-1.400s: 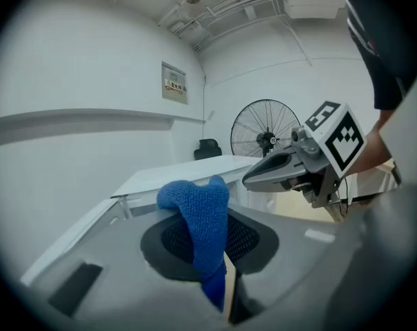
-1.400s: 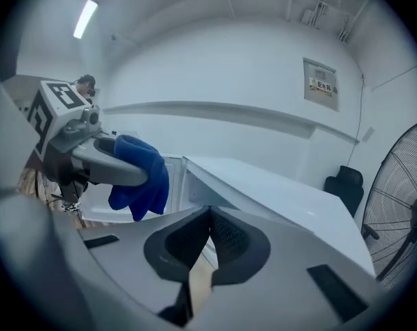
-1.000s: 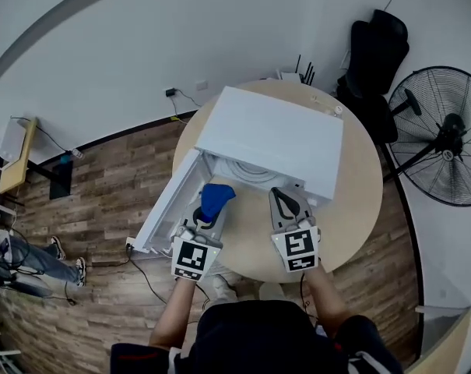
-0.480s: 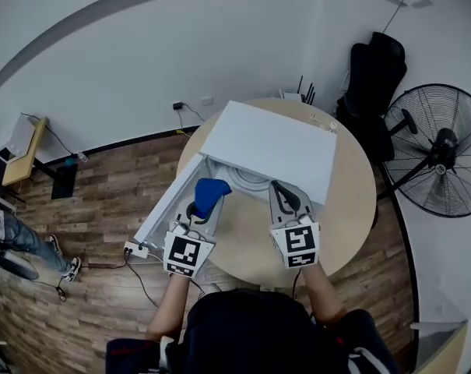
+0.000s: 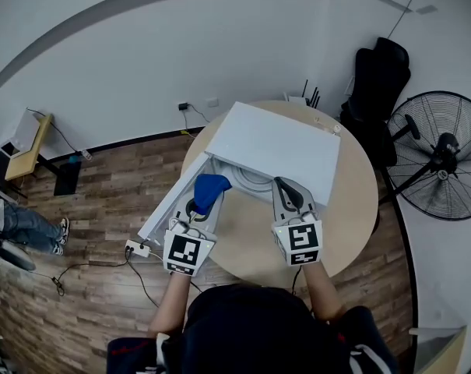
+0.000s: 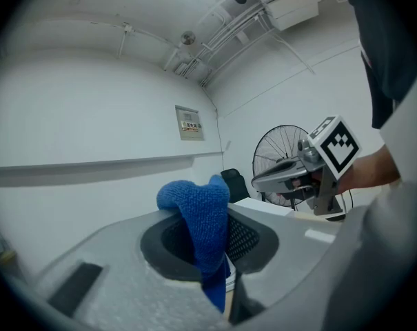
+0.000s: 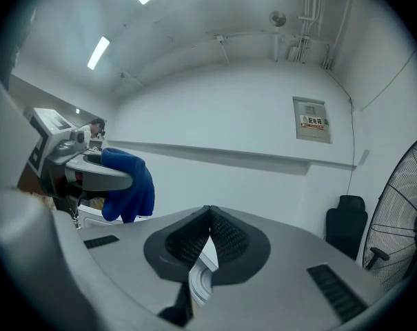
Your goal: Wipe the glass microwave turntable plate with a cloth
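A white microwave (image 5: 275, 148) stands on the round table (image 5: 352, 201) with its door (image 5: 166, 206) swung open to the left. The glass turntable plate (image 5: 249, 180) lies inside, partly hidden under the roof. My left gripper (image 5: 202, 202) is shut on a blue cloth (image 5: 210, 191), held level before the opening; the cloth (image 6: 200, 221) hangs bunched between its jaws. My right gripper (image 5: 285, 185) sits beside it to the right, jaws pressed together with nothing between them, as the right gripper view (image 7: 208, 214) also shows. The left gripper's cloth (image 7: 130, 185) shows there at the left.
A standing fan (image 5: 445, 156) and a black chair (image 5: 379, 61) are to the right of the table. A power strip (image 5: 138, 248) with cables lies on the wooden floor at the left. A person's legs (image 5: 21, 226) are at the far left.
Both grippers have risen a little in front of the microwave opening. The blue cloth stays in the left gripper and the right stays shut.
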`<control>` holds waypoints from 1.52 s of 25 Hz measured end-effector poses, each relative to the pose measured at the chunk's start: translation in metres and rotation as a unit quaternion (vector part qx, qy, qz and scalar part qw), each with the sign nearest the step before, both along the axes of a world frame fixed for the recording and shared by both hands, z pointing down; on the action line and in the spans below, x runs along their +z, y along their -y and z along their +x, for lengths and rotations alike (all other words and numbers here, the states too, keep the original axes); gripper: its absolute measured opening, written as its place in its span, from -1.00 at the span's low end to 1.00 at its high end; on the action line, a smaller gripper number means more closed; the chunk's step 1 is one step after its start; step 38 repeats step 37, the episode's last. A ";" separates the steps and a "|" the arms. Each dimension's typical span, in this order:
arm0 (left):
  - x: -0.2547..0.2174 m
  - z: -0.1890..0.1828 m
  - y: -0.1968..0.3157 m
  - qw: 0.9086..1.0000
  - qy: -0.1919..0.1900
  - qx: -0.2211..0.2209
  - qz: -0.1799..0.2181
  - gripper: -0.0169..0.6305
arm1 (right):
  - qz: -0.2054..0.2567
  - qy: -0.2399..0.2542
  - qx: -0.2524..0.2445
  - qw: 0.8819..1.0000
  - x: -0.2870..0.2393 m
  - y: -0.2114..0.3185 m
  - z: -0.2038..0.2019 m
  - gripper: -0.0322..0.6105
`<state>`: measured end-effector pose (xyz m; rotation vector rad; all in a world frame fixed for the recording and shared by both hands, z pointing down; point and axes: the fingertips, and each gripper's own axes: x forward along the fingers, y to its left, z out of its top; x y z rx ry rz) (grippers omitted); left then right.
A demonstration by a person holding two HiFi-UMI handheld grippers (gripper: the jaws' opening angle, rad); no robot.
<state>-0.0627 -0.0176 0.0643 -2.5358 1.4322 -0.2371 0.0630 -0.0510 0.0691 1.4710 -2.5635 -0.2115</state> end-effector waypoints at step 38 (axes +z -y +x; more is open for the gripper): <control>-0.017 0.006 -0.012 1.000 -0.018 -0.005 0.019 -0.78 | 0.013 -0.004 -0.022 1.000 -0.009 -0.014 -0.006 -0.87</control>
